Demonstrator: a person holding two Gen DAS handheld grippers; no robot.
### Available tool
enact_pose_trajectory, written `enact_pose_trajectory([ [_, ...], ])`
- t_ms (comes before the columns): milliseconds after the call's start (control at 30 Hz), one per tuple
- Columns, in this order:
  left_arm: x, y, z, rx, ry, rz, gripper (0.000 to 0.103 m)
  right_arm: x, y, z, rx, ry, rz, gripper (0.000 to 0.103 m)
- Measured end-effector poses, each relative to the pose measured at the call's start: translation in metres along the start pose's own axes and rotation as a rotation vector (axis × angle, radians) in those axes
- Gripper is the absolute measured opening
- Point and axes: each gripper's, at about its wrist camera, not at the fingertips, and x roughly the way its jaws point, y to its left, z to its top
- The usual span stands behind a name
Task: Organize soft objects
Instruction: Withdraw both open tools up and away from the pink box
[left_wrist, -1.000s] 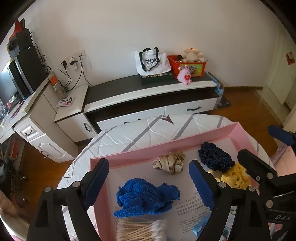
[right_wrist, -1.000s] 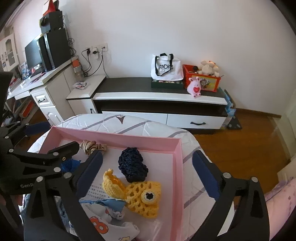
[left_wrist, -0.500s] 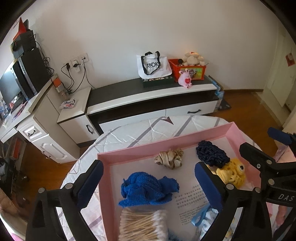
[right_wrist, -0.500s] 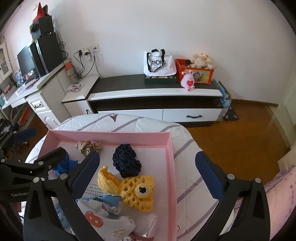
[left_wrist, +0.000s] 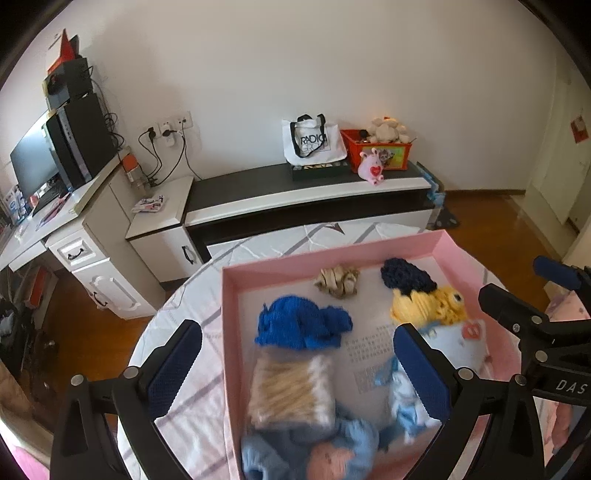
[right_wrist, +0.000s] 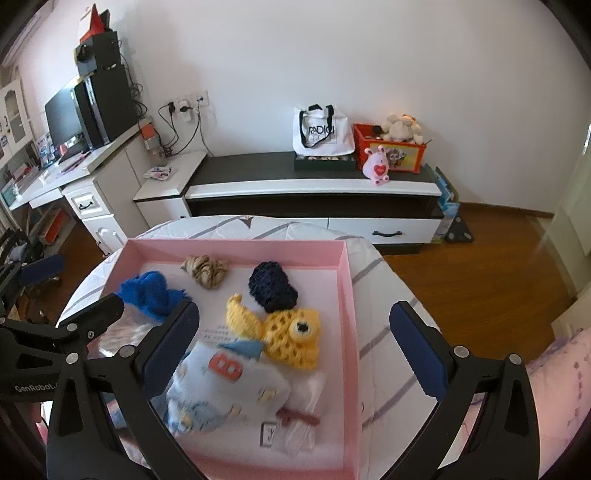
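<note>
Both grippers hang over the pink tray (right_wrist: 349, 295), which sits on a round bench (right_wrist: 388, 295) under a striped white cloth, and neither one has anything in it. The left gripper (left_wrist: 295, 369) is opening its jaws, with only the tray's contents far beneath them. The right gripper (right_wrist: 293, 354) stands wide apart too, nothing between the pads.

My read: the soft pieces are spread singly so each can be picked cleanly. The blue knit (right_wrist: 153, 293) lies near the tray's left wall. The tan striped scrunchie (right_wrist: 205, 269) is at the far edge. The navy crochet piece (right_wrist: 273, 286) touches the yellow crochet toy (right_wrist: 288, 338) toward the right wall. A pale baby garment (right_wrist: 225, 391) fills the near middle, crumpled. A bag of cotton swabs (left_wrist: 291, 387) rests just nearer than the blue knit.
</note>
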Motion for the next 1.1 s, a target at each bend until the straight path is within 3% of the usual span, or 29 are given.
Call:
enact_pose_trajectory([
  [333, -0.087, 0.010, -0.057, -0.058, -0.042, 0.010, 0.103, -0.068, 0.018, -0.034, -0.021, -0.065, 0.011, 0.103],
  [467, -0.123, 0.011, -0.084, -0.090, -0.087, 0.063, 0.103, -0.092, 0.024, -0.049, -0.034, -0.093, 0.016, 0.103],
  [933, -0.217, -0.017, -0.166, -0.173, -0.216, 0.104, 0.103, -0.163, 0.040, -0.108, -0.041, -0.178, 0.021, 0.103],
  [1100, -0.255, -0.028, -0.189, -0.171, -0.292, 0.108, 0.103, -0.199, 0.040, -0.127, -0.033, -0.255, 0.006, 0.103],
])
